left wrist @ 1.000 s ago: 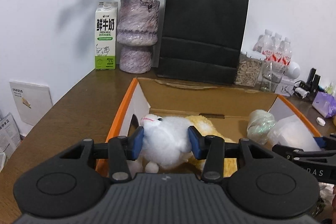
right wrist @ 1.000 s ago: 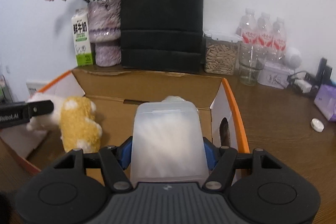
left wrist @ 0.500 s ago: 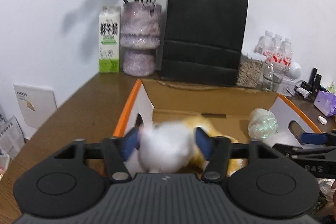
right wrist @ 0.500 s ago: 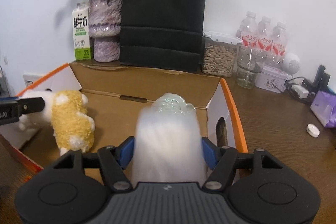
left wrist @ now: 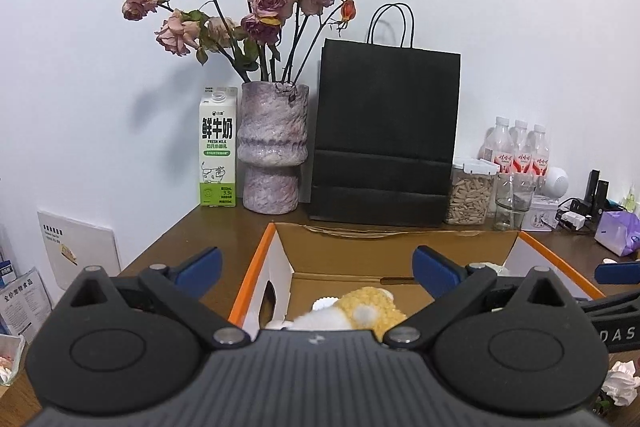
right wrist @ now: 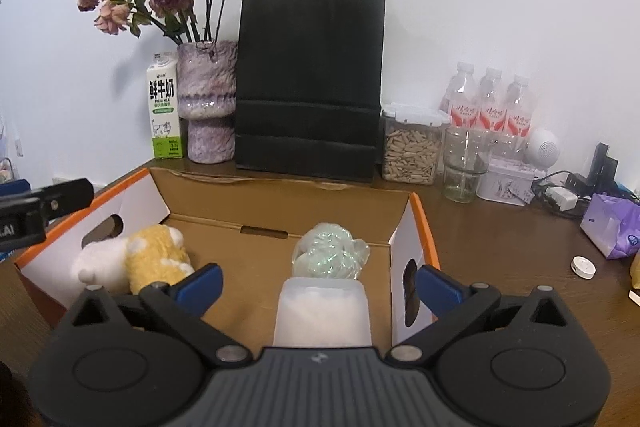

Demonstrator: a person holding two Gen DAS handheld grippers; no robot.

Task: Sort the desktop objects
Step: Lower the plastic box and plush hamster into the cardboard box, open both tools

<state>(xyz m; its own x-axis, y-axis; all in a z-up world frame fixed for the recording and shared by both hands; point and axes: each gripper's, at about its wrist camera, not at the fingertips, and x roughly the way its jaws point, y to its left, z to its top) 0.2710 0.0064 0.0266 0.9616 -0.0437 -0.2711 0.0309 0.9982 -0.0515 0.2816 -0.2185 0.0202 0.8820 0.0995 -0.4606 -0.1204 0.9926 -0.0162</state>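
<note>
Opening over the cardboard box [left wrist: 400, 241], the left gripper [left wrist: 316, 267] is leaving the white plush [left wrist: 320, 321] at its left wall; the right gripper [right wrist: 318, 281] is widening, translucent container [right wrist: 322, 311] released near the right wall, both sorted.

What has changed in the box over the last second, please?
Both tools are opening and have let go: the left tool dropped the white plush beside the yellow plush, and the right tool released the plastic tub. The box and the wrapped bundle stayed put.
</note>
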